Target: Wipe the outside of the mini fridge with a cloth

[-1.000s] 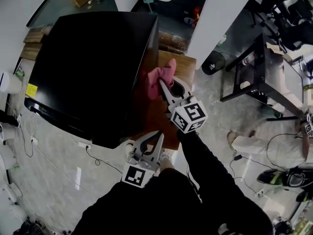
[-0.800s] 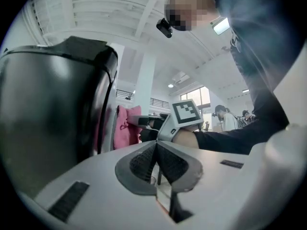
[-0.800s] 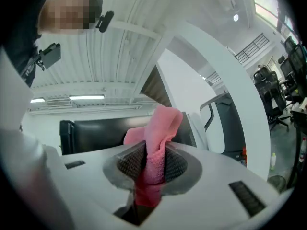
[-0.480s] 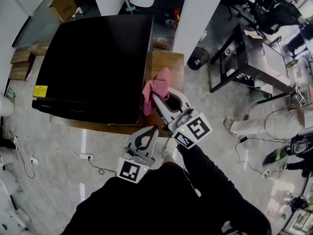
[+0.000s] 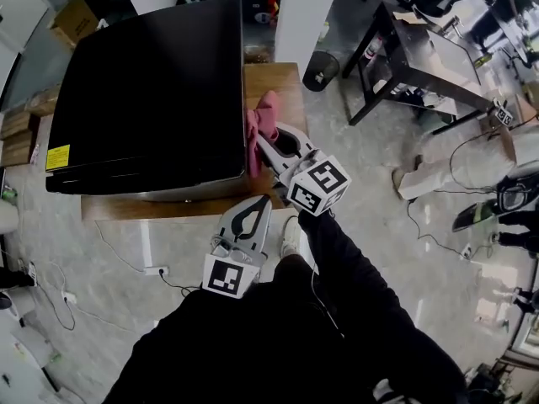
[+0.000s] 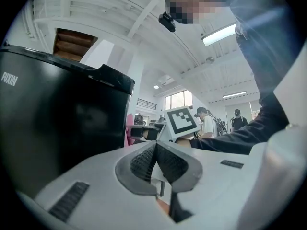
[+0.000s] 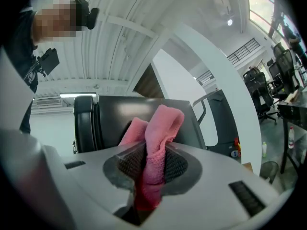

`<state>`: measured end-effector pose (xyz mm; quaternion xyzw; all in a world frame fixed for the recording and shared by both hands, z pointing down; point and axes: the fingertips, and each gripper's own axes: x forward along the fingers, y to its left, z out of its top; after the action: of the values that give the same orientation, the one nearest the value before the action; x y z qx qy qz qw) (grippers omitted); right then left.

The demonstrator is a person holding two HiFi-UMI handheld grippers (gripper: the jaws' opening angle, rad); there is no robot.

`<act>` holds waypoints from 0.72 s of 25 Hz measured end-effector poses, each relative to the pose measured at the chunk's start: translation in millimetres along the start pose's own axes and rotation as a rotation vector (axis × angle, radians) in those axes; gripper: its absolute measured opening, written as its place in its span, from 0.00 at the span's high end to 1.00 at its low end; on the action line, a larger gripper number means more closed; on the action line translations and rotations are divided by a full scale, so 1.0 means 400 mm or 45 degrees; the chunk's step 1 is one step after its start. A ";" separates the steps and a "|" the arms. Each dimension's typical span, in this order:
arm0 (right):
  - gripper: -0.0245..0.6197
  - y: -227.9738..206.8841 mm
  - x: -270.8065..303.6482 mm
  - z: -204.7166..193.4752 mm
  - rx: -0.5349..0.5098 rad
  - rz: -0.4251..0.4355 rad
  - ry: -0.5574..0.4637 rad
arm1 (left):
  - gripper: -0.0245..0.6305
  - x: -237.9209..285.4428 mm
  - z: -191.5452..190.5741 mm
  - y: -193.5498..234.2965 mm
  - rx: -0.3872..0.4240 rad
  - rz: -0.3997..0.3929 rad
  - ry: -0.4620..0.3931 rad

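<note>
Pink cloth (image 5: 263,124) is clamped between the jaws of the right gripper (image 5: 257,141) and seems to be bunched against the right side wall of the black fridge (image 5: 143,91), which stands on a wooden table (image 5: 274,78). The wad is narrow, so strokes may skip patches, and drag on the wall could tug it out of the jaws. In the head view the cloth sits at 11 o'clock from that gripper's marker cube. The left gripper (image 5: 264,202), at 6 o'clock from the cloth, has its jaws together on nothing.
</note>
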<state>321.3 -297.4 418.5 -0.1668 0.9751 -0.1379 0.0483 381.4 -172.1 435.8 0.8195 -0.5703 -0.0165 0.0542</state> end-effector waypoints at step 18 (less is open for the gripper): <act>0.84 -0.197 -0.017 -0.548 0.243 -0.220 0.233 | 0.96 0.038 -0.331 0.009 -0.099 0.146 0.174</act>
<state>321.3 -311.0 651.2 -0.2315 0.9399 -0.2483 -0.0373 394.9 -178.3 568.4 0.7821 -0.6101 0.0206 0.1255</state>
